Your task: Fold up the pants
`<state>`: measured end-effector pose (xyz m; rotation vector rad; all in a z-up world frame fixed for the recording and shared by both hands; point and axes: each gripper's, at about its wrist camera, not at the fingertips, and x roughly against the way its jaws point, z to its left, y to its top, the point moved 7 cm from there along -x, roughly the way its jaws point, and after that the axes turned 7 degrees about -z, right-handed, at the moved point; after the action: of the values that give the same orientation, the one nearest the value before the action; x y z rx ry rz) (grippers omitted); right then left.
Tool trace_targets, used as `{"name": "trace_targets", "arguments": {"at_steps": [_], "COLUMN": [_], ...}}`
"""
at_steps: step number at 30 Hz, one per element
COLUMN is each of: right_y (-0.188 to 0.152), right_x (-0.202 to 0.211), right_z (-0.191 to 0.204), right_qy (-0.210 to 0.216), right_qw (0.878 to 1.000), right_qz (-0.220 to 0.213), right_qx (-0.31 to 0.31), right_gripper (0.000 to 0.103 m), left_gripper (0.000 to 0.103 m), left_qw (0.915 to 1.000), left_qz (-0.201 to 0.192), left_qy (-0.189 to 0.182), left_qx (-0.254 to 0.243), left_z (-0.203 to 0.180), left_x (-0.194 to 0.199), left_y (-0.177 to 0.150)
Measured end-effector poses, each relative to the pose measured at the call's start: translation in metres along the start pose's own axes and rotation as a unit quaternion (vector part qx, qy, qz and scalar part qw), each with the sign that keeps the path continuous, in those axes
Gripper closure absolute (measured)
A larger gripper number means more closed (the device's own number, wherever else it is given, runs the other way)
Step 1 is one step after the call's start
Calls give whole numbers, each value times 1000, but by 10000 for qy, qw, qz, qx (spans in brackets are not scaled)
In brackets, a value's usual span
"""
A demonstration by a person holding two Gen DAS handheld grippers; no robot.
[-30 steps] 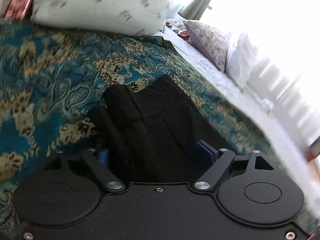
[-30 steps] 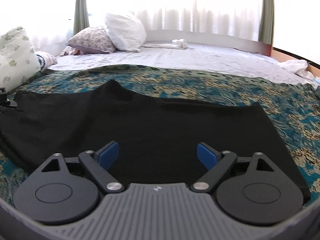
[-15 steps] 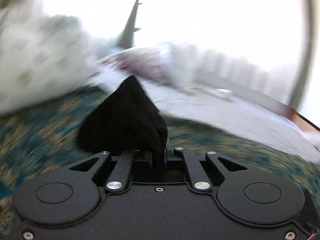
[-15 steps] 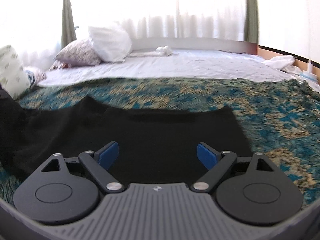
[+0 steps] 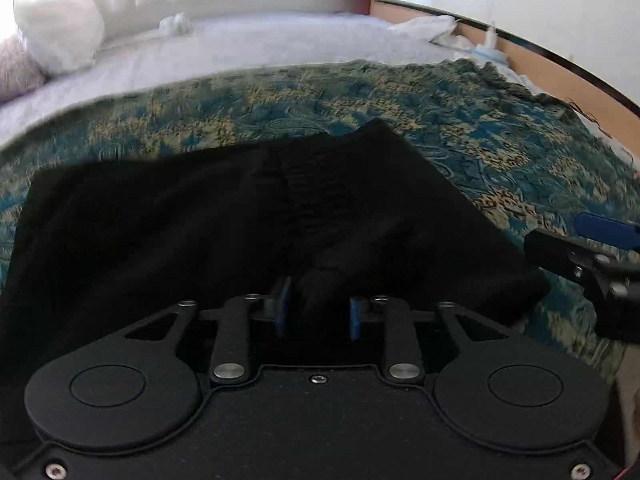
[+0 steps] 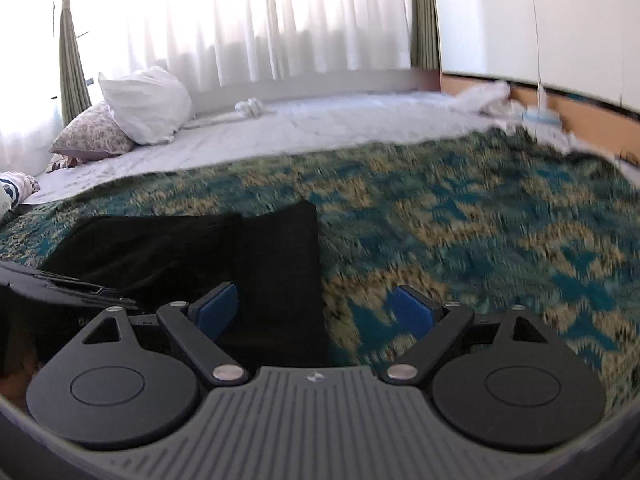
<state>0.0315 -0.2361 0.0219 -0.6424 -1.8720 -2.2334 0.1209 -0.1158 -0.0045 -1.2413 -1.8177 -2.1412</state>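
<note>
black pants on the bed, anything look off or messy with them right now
The black fabric pants lie folded over on the teal patterned bedspread, but a bunched ridge of cloth stands up between the left tool's blue pads, which have just been opening. The top layer's edges look uneven.

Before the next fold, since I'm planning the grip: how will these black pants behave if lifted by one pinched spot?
Probably floppy: the black knit pants bunch into a soft ridge between the left tool, whose pads have just been opening. They likely drape rather than hold shape, since the doubled layers lie limp on the teal patterned bedspread. Slipping seems unlikely, given the ribbed texture.
</note>
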Motion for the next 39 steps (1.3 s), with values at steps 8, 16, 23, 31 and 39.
{"name": "trace_targets", "arguments": {"at_steps": [8,16,23,31,39], "right_y": [-13,-16,-24,-20,-21], "right_x": [-8,-33,-57,-67,-70], "right_z": [21,72,89,82,101], "right_qy": [481,724,502,342,580], "right_qw": [9976,9947,9926,9842,9892], "right_qz": [73,298,630,679,618], "right_qx": [-498,-670,-903,-1596,-1200], "right_gripper": [10,7,7,19,34], "left_gripper": [27,30,30,24,24], "left_qw": [9960,9857,9825,9849,9845], "left_qz": [-749,-834,-801,-920,-970], "left_qy": [-230,1314,1399,1164,1170], "left_qx": [419,639,930,891,870], "left_z": [26,102,124,122,118], "left_x": [74,87,71,66,66], "left_y": [8,-13,-52,-58,-58]}}
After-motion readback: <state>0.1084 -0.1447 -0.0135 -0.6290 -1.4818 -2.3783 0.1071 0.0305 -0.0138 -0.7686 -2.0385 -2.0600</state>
